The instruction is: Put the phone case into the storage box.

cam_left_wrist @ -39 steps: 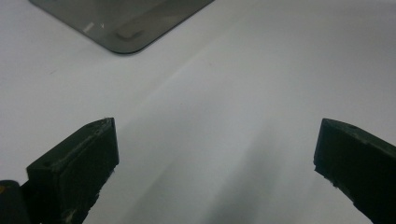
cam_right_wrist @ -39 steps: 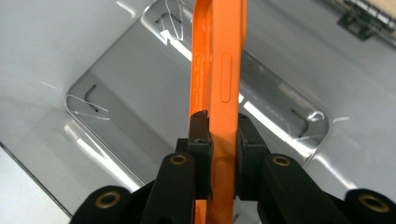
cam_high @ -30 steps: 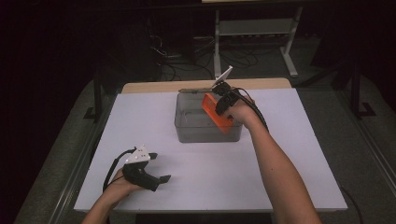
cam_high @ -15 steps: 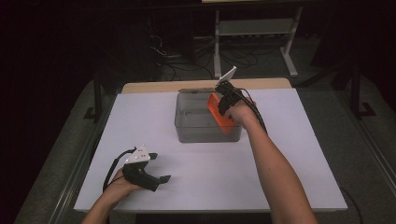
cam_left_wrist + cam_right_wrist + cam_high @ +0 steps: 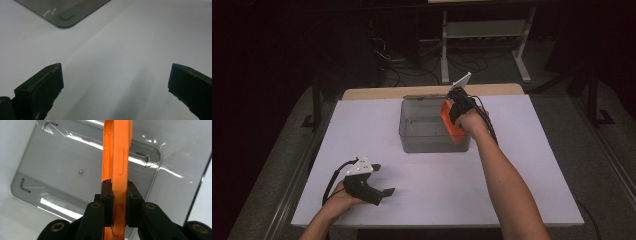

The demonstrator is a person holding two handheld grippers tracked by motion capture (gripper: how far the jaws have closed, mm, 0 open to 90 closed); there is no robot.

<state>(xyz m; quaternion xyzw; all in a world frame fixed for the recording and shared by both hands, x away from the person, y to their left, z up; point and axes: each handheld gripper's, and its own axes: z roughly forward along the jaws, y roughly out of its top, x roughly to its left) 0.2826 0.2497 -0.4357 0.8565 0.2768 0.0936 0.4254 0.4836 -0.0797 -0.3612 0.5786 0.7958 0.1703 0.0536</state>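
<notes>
Currently right gripper [image 5: 117, 202] pinches orange phone case [image 5: 117, 157] edge-on, clear bin [image 5: 412, 135] directly below; next lower, release inside. Left gripper [image 5: 115, 85] spread, idle.

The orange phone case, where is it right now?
The orange phone case is clamped between the jaws of the right gripper, held above the clear plastic bin at the far middle of the white table in the high view.

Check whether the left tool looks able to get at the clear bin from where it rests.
Probably yes. The left tool rests open on the white table, with bare surface between it and the clear bin. The right tool holds the orange phone case over the bin's right side.
</notes>
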